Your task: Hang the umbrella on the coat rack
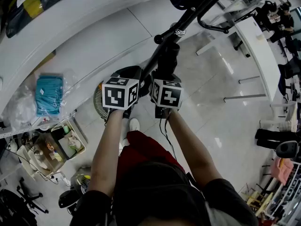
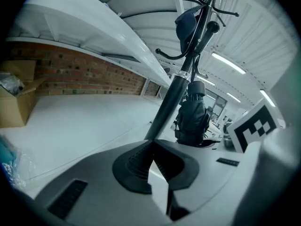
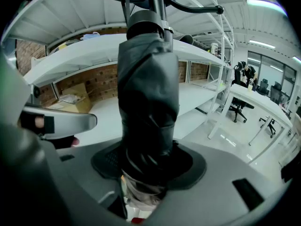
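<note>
We see the coat rack (image 1: 190, 15) slanting from the middle of the head view out to 1 o'clock. The folded black umbrella (image 3: 148, 93) stands just beside its pole, its lower end clamped in the right gripper (image 3: 148, 166) fingers. At 9 o'clock of that, the left gripper (image 2: 154, 159) keeps its fingers narrow, gripping nothing.

Right gripper (image 3: 146, 171): jaws clamped on folded black umbrella (image 3: 148, 98), held upright. Umbrella top sits among coat rack (image 3: 188, 7) arms. Left gripper (image 3: 59, 121) near left. Cardboard box (image 3: 75, 97) far left on a shelf; office chair (image 3: 237, 105) far right.
</note>
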The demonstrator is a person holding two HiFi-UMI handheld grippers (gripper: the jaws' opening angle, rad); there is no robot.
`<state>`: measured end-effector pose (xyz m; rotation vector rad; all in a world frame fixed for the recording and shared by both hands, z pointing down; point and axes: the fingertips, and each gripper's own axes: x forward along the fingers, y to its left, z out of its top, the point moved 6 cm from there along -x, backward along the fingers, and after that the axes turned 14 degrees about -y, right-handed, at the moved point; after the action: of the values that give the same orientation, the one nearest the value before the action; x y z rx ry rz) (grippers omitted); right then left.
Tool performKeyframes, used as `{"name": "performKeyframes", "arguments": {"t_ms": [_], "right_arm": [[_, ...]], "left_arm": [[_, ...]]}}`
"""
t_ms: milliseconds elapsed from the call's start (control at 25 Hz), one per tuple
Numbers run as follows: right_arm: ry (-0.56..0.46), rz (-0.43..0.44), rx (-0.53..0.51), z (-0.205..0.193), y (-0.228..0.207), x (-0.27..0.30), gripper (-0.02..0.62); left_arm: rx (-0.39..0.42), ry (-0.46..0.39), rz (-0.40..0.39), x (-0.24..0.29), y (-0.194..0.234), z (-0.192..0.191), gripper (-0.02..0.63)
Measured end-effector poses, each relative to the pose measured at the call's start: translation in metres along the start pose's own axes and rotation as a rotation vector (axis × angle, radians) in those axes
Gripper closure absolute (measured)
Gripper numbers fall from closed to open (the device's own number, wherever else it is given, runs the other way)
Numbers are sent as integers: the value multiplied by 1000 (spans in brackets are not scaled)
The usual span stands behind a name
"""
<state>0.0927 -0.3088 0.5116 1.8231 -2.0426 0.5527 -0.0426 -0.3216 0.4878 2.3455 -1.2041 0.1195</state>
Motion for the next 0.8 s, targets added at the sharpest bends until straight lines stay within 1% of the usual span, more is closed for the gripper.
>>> {"name": "performKeyframes", "arguments": {"t_ms": [320, 800], "right_arm": [[-40, 19, 15, 0, 2, 14, 374], [-76, 7, 29, 1, 7, 26, 373]], "left_arm": [[-2, 8, 22, 3, 8, -2, 595], [8, 24, 56, 8, 18, -6, 595]]}}
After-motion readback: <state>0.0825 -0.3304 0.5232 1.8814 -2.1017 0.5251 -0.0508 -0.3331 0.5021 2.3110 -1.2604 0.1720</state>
